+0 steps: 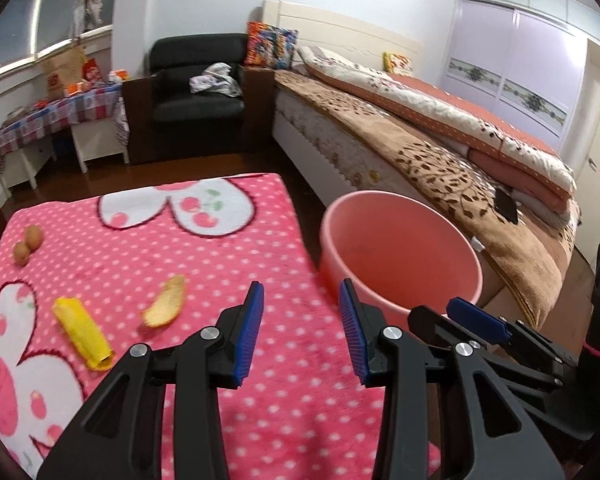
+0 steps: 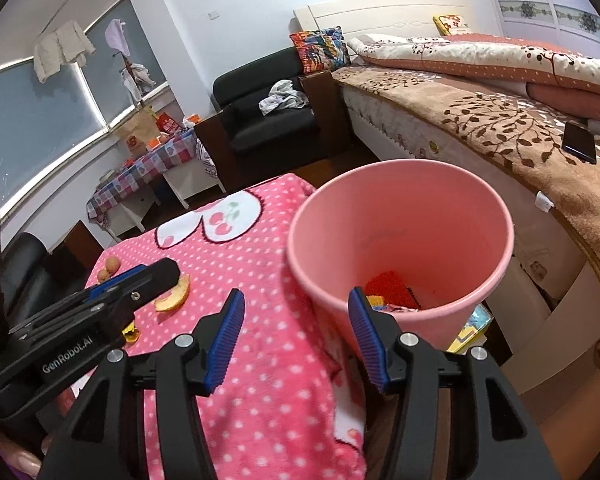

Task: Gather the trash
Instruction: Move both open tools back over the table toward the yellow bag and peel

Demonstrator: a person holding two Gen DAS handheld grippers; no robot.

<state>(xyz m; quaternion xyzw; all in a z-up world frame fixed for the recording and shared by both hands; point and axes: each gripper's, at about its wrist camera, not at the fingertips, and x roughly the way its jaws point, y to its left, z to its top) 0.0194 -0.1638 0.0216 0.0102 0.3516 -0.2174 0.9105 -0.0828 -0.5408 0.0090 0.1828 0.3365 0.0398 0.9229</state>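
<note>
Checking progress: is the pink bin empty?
No. The round pink plastic bin holds red and yellow scraps at its bottom.

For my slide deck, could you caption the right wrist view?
Open right gripper poised beside round pink plastic bin holding red scrap.

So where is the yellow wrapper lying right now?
In the left wrist view the yellow wrapper lies on the pink dotted blanket, lower left, just left of the peel piece and nearer the camera than the two small brown fruits.
</note>
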